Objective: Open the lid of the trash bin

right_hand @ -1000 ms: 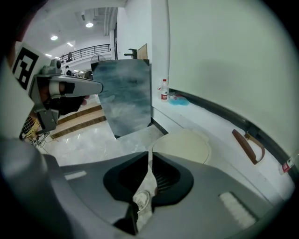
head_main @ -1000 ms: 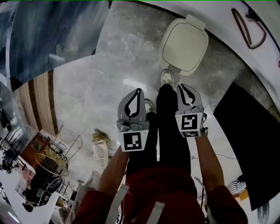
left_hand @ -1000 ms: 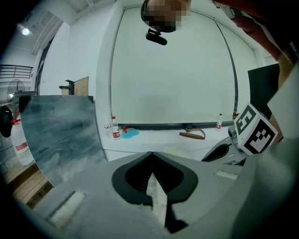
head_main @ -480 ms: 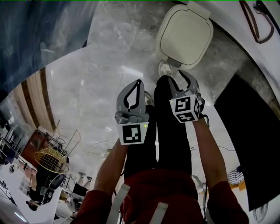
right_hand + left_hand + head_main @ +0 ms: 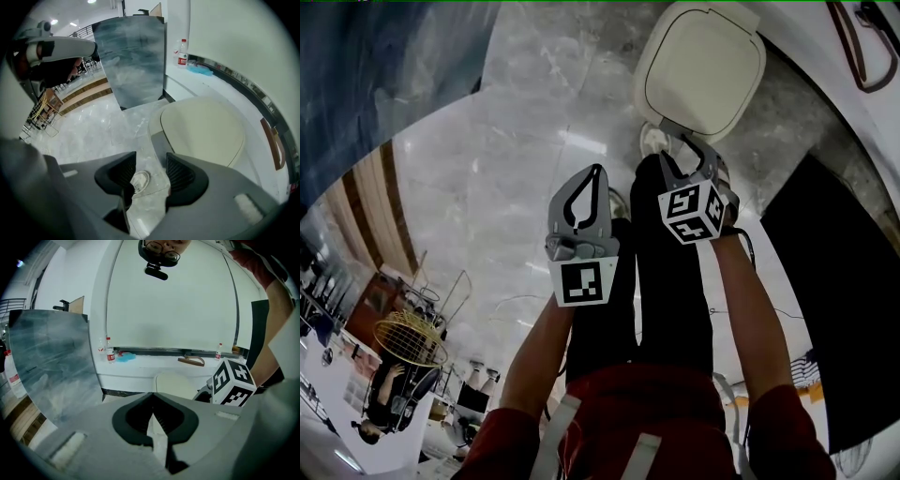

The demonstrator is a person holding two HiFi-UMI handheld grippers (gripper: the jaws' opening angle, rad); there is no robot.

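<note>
The trash bin's cream lid (image 5: pixel 703 75) lies flat and closed at the top right of the head view; a grey tab (image 5: pixel 159 145) sticks out at its near edge. My right gripper (image 5: pixel 686 155) hangs just in front of that edge, pointing steeply down. Its jaws are opening, and between them show only the floor and a shoe tip (image 5: pixel 139 180). In the right gripper view the lid (image 5: pixel 201 129) lies just beyond the right gripper (image 5: pixel 151 168). My left gripper (image 5: pixel 597 173) is shut on nothing, to the left over the floor. The left gripper view shows the left gripper (image 5: pixel 152 401) with the lid (image 5: pixel 176 383) ahead.
A black panel (image 5: pixel 834 300) lies right of the bin and a blue-grey board (image 5: pixel 384 75) leans at the left. Behind the bin runs a white ledge (image 5: pixel 140 369) with water bottles (image 5: pixel 108 352). The person's dark trouser legs (image 5: pixel 666 281) stand between the grippers.
Both grippers have come down towards the floor. The right one has tipped further downward, closed in on the bin's near edge, and its jaws have gone from shut to wide apart.
</note>
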